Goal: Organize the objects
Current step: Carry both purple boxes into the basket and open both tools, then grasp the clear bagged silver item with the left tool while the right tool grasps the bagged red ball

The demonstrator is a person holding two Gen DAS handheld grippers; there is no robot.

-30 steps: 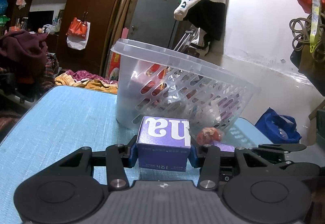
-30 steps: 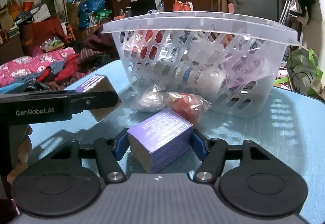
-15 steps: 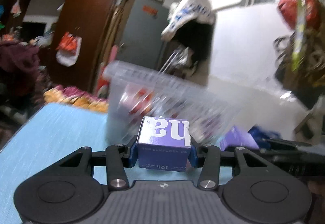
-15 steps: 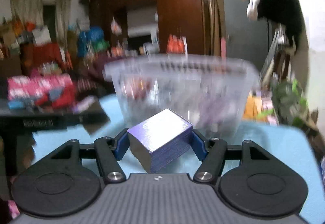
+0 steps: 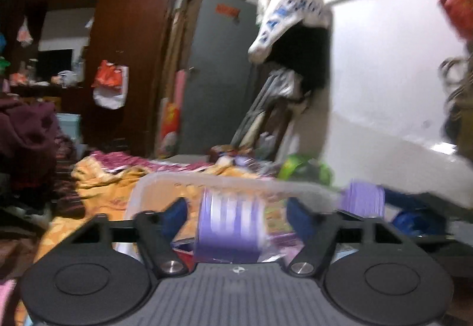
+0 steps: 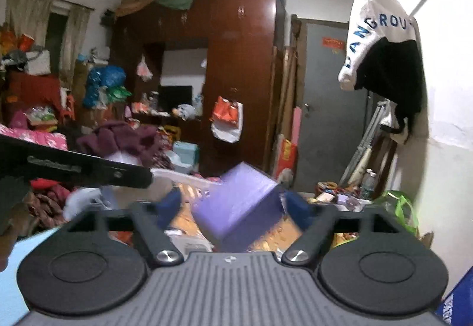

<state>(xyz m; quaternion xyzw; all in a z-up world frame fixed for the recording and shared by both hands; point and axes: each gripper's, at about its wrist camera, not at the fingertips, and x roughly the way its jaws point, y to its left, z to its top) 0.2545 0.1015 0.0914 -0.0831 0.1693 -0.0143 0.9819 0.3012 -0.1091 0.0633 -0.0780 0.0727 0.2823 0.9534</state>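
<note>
My left gripper (image 5: pixel 236 212) is open, its blue pads wide apart, over the clear plastic basket (image 5: pixel 165 181). A purple and white box (image 5: pixel 230 225), blurred, sits loose between the pads, touching neither. My right gripper (image 6: pixel 232 207) is open too, above the basket rim (image 6: pixel 183 176). A purple box (image 6: pixel 239 204) hangs tilted between its pads with gaps on both sides. That box also shows at the right of the left wrist view (image 5: pixel 363 198). The left gripper's arm (image 6: pixel 74 167) crosses the right wrist view at the left.
The basket holds colourful packets (image 5: pixel 275 216). A blue table top (image 6: pixel 26 264) lies below at the left. Behind stand a dark wooden wardrobe (image 6: pixel 239 83), a grey door (image 6: pixel 328 107), piled clothes (image 5: pixel 26 130) and a white wall (image 5: pixel 384 89) at the right.
Both grippers rose from table level to above the basket rim. Both opened, and the two purple boxes that were clamped now sit loose between the pads, blurred.
</note>
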